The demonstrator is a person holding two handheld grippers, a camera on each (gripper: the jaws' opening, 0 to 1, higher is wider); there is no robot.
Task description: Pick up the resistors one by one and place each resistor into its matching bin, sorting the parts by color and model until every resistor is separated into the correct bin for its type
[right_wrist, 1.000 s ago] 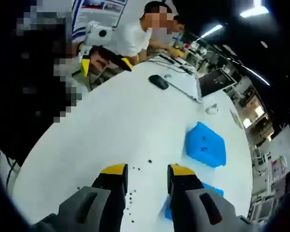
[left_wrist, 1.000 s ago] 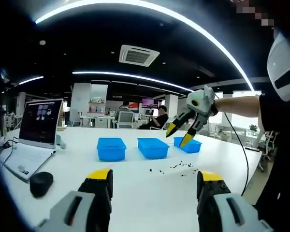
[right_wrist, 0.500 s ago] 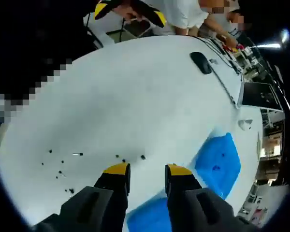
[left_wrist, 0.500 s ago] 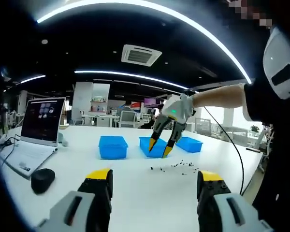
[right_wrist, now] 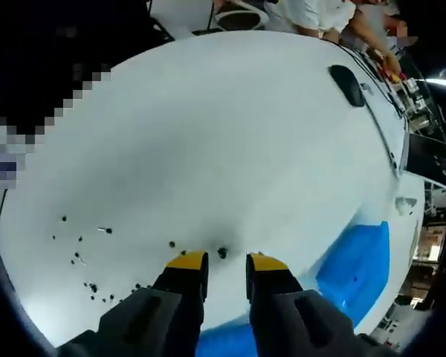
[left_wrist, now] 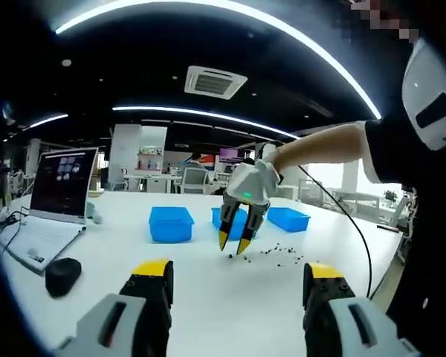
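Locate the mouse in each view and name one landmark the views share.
Left gripper view: mouse at lower left, beside the laptop.
Right gripper view: mouse at upper right, far beyond the jaws.
Shared landmark: the scattered resistors.

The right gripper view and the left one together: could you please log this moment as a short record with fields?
setting: white table in an office
bins: three blue bins in a row, beyond the parts in the left gripper view
parts: small dark resistors scattered loose on the table
right tool: open, pointing down, tips just above one resistor
left tool: open, holding nothing, hanging back above the table
other items: open laptop, black mouse
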